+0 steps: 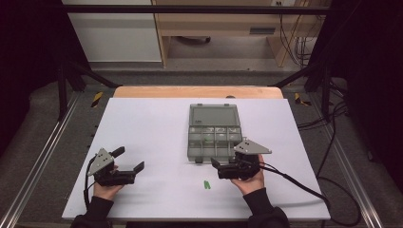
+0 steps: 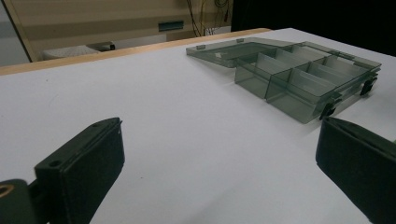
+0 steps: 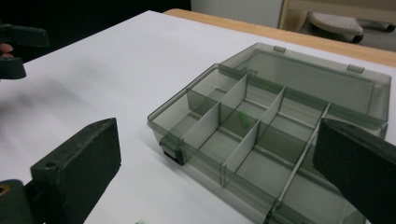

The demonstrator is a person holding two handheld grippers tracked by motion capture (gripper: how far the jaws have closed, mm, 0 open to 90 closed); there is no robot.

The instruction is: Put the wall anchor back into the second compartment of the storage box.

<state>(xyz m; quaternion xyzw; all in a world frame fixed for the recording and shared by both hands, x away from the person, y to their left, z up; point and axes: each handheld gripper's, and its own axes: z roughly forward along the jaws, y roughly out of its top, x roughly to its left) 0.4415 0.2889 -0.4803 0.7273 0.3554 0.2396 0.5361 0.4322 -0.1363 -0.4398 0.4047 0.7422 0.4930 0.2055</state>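
A small green plastic piece is lying on the white table at lower centre of the high view, just left of the right gripper and a little in front of the smoky translucent plastic compartment box. A second green piece is already sitting in one of the box's middle compartments, so the work appears to be sorting these pieces into the box. The box is resting at centre frame with its hinged lid folded flat away from the person, likely to leave every compartment reachable from above. The right gripper is hovering beside the box's near edge with its jaws spread wide and holding nothing, seemingly positioned to go for the loose piece. The left gripper is waiting at lower left, well apart from the box, jaws likewise spread and empty.
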